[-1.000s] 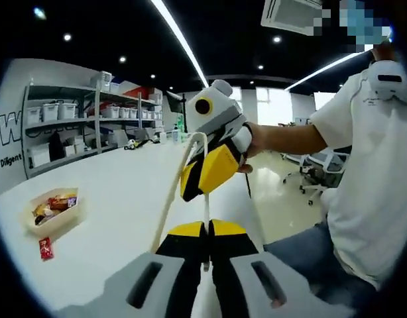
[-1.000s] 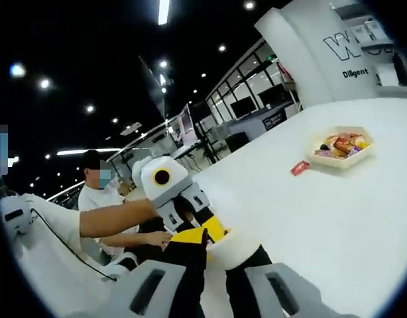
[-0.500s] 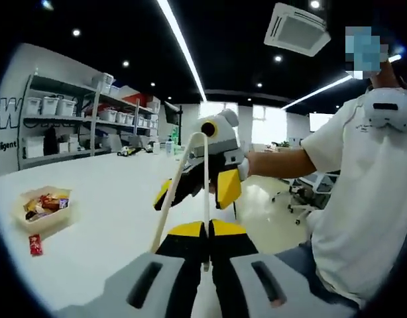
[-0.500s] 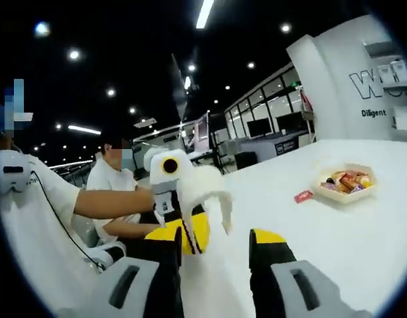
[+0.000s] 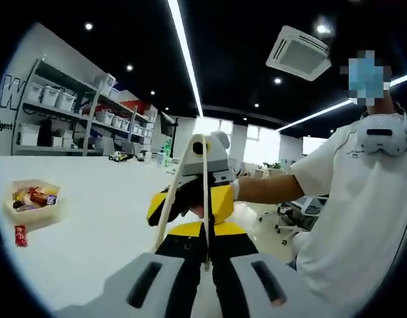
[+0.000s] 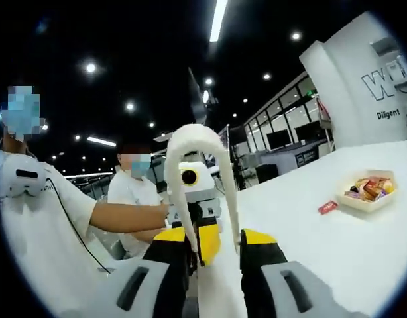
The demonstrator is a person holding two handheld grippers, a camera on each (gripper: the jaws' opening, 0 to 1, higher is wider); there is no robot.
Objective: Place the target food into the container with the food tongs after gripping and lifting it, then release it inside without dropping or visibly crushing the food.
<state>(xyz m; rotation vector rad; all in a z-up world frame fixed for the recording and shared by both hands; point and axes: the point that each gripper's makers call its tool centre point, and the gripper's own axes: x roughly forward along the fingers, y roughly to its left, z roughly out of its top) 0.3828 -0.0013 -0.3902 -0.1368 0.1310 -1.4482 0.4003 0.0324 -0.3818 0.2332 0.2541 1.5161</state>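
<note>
Pinching one cream arm of the plastic food tongs (image 5: 205,199), the left gripper (image 5: 207,265) had its yellow-tipped jaws together. The right gripper (image 6: 215,248) had its jaws apart, straddling the tongs' two arms, whose bend (image 6: 193,136) rose above them. The tongs' long axis ran along the jaws. Wide bare white table (image 6: 336,245) lay beyond. A shallow cream tray of wrapped snacks (image 6: 371,191) sat well away, a red packet (image 6: 327,207) just beside it.

White short-sleeved shirt (image 5: 362,199), grey grippers (yellow-and-black tongs (image 5: 207,246))
</note>
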